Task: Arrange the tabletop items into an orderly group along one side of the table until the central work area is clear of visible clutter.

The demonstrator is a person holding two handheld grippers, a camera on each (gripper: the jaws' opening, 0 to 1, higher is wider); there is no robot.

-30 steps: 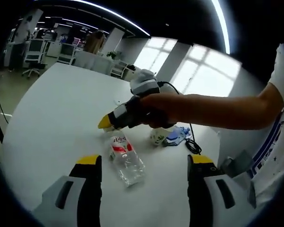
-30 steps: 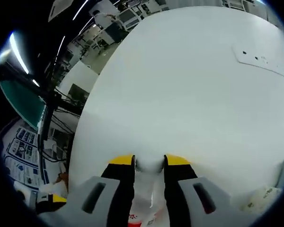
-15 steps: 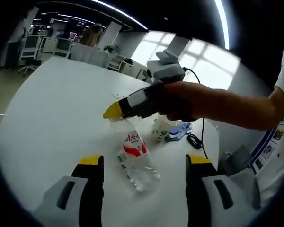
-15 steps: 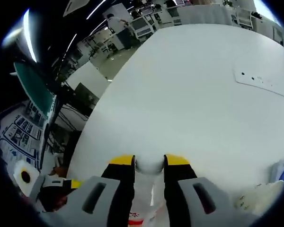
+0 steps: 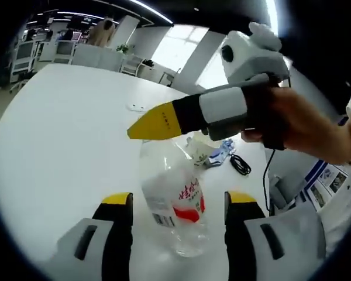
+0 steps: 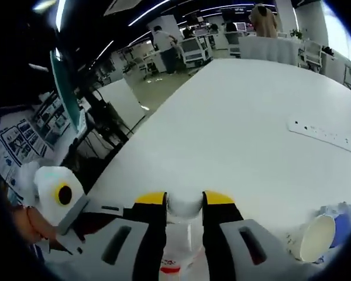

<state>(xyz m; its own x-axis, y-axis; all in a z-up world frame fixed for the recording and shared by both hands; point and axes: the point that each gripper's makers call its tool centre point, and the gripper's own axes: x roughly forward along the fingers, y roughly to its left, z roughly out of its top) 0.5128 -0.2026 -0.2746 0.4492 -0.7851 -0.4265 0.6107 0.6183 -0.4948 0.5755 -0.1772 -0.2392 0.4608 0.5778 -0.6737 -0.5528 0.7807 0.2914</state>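
While right gripper [image 6: 183, 200] clamps bottle [image 6: 183, 234], black cable [image 5: 241, 165] beyond.

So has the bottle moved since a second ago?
Yes. The bottle, gripped at its cap by the right gripper, has swung from lying on the table toward upright.
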